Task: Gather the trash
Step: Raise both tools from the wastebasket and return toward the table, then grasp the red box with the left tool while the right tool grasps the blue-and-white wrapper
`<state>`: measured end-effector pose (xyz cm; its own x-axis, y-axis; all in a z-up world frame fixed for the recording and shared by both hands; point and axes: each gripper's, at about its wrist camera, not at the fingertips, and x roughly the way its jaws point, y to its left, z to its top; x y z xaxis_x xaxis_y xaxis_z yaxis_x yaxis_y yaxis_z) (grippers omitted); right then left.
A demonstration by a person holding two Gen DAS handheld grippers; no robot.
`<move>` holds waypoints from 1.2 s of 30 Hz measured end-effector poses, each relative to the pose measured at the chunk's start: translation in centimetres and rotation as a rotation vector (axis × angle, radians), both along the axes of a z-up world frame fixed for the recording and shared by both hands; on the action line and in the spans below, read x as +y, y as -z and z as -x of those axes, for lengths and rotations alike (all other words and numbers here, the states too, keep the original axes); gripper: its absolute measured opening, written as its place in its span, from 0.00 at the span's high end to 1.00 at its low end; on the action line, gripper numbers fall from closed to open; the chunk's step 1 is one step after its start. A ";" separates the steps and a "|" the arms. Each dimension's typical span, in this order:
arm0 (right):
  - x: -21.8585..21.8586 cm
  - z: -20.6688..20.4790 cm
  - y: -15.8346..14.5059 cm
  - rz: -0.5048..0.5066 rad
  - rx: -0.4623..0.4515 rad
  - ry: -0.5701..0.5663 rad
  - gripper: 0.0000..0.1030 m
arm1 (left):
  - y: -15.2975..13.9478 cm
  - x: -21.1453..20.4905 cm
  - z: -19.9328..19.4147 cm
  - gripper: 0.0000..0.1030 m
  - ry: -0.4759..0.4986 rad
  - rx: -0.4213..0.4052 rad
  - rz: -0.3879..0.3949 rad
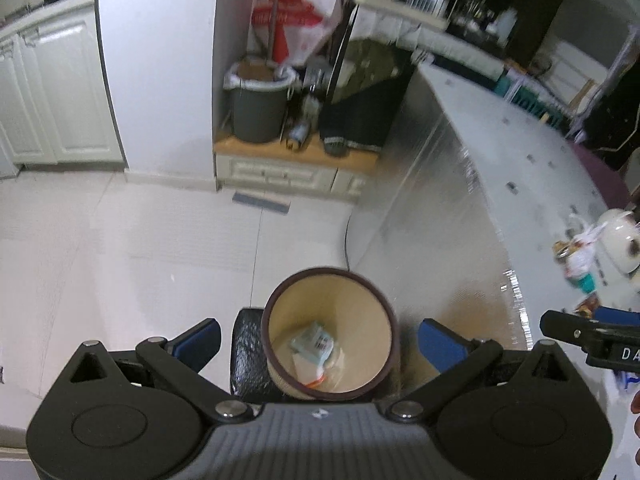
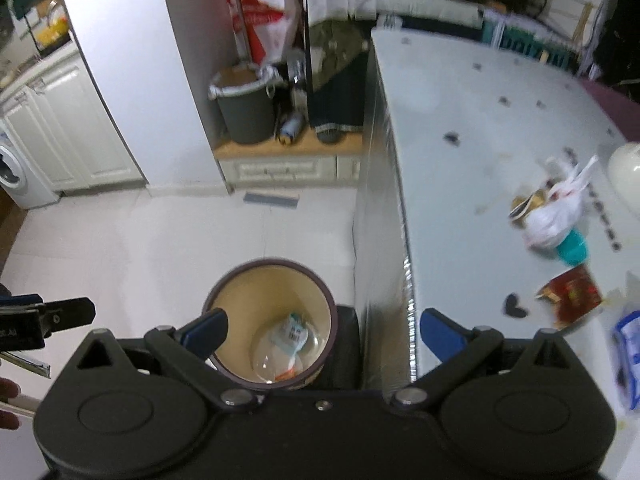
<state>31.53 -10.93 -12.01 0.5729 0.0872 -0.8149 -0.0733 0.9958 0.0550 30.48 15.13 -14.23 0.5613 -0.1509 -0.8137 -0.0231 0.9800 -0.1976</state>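
Observation:
A round beige bin with a dark rim (image 1: 276, 304) (image 2: 256, 276) stands on a black stool beside the white table. Inside it lie a pale blue packet (image 1: 314, 346) (image 2: 292, 332) and other scraps. My left gripper (image 1: 320, 338) is open and empty above the bin. My right gripper (image 2: 324, 330) is open and empty, over the bin and the table edge. On the table lie a tied white plastic bag (image 2: 554, 210), a red wrapper (image 2: 572, 294), a small black scrap (image 2: 514, 307) and a blue-white packet (image 2: 632, 344).
The white table (image 2: 460, 128) runs along the right. A grey lined bucket (image 1: 258, 100) and a red-white bag (image 1: 296, 12) stand on a low cabinet ahead. White tiled floor (image 1: 140, 248) lies to the left. A white teapot (image 1: 618, 240) is on the table.

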 end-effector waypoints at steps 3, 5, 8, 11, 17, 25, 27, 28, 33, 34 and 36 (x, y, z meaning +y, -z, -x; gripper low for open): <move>-1.2 1.7 -2.0 -0.016 -0.043 -0.011 0.00 | -1.8 -1.3 2.1 0.00 -0.010 -0.046 -0.002; -2.2 3.0 -3.2 -0.026 -0.071 -0.020 0.00 | -3.0 -2.5 3.4 0.00 -0.014 -0.075 -0.006; -3.9 5.0 -4.9 -0.034 -0.114 -0.026 0.00 | -4.9 -4.2 5.7 0.00 -0.021 -0.118 -0.005; -5.8 6.9 -6.5 -0.042 -0.155 -0.032 0.00 | -6.7 -6.3 8.0 0.00 -0.025 -0.163 -0.006; -10.0 10.4 -8.9 -0.062 -0.234 -0.034 0.00 | -9.4 -10.7 11.3 0.00 -0.023 -0.239 -0.012; -16.7 13.8 -10.7 -0.083 -0.340 -0.005 0.00 | -11.1 -16.8 14.1 0.00 0.010 -0.308 -0.015; -18.6 14.5 -10.9 -0.081 -0.356 0.015 0.00 | -11.3 -18.3 14.4 0.00 0.023 -0.322 -0.015; -19.5 14.7 -10.9 -0.080 -0.362 0.025 0.00 | -11.5 -19.3 14.5 0.00 0.032 -0.329 -0.015; -24.0 15.6 -11.0 -0.062 -0.395 0.069 0.00 | -11.9 -23.3 14.5 0.00 0.071 -0.355 -0.020; -24.9 15.7 -10.9 -0.057 -0.402 0.079 0.00 | -11.9 -24.3 14.3 0.00 0.082 -0.359 -0.020; -26.4 15.8 -10.8 -0.056 -0.409 0.091 0.00 | -11.9 -25.6 14.0 0.00 0.098 -0.363 -0.021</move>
